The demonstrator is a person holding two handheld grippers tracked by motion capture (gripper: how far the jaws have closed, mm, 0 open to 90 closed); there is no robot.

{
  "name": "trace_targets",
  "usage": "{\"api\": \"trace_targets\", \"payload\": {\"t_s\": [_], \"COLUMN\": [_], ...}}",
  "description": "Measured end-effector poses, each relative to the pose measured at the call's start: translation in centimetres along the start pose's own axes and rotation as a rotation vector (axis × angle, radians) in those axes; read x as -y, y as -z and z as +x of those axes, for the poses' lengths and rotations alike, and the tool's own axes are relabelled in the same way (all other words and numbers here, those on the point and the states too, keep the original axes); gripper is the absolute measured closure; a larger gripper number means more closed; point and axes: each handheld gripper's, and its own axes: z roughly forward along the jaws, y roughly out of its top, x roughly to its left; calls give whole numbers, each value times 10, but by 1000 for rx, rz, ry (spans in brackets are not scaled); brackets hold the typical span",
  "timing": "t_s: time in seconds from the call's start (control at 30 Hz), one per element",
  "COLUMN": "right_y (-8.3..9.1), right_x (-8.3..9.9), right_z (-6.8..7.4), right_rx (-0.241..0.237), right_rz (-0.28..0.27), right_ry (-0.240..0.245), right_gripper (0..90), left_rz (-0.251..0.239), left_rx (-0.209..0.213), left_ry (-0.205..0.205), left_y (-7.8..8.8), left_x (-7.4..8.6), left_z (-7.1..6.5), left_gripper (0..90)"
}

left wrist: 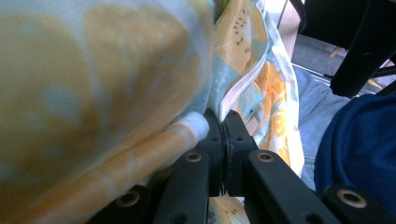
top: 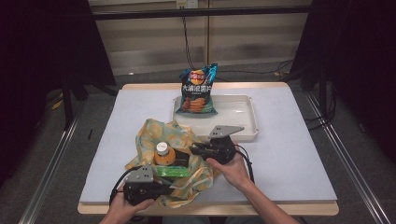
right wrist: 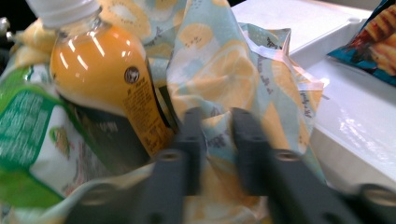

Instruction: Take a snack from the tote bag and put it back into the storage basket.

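Note:
A lemon-print cloth [top: 154, 133] lies crumpled at the table's front middle. An orange juice bottle [top: 162, 154] with a white cap and a green packet [top: 173, 171] rest on it. My left gripper [top: 167, 188] is at the cloth's front edge. Its jaws are shut on the cloth's hem [left wrist: 187, 129], and the cloth [left wrist: 93, 70] hangs close before the camera. My right gripper [top: 192, 149] is at the cloth's right side, beside the bottle [right wrist: 107, 84]. This gripper [right wrist: 219, 116] is open by a narrow gap, with a fold of the cloth [right wrist: 219, 65] between its fingers. The green packet [right wrist: 28, 135] lies left of the bottle.
A white tray [top: 238, 119] stands behind the cloth, touching its right side. A blue chip bag [top: 198, 91] leans on the tray's far left rim. Bare table lies left and right of the cloth. The person's blue sleeve [left wrist: 359, 149] is near the left gripper.

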Motion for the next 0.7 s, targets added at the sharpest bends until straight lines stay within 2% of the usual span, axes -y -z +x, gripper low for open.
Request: {"api": "trace_targets", "payload": {"t_s": [0.07,0.17,0.27,0.4,0.57,0.6,0.7], "right_y": [7,19,26,25,20,19,16], "right_x": [1,3,10,20,29,32,38], "right_z": [-1,-6,-15,-22,-25,-25,-28], "right_rx": [-17,-15,5,44,62,65,59], "right_rz": [-23,-61,-67,-52,-17,-6,-19], "right_ry": [-7,-20,-34,-34,-25,-24,-45], "right_gripper": [881,891,890,888,874,874,875], "left_rz": [9,-3,4,6,31,21,24], "left_rx": [-7,-8,-9,-15,-25,-24,-24], "left_ry": [-4,9,1,12,22,27,26], "left_y": [2,1,1,0,-1,-2,-2], "left_x": [0,0,-1,-1,1,2,3], "left_z": [1,1,1,2,5,5,6], "left_gripper": [888,888,887,887,888,888,887]}}
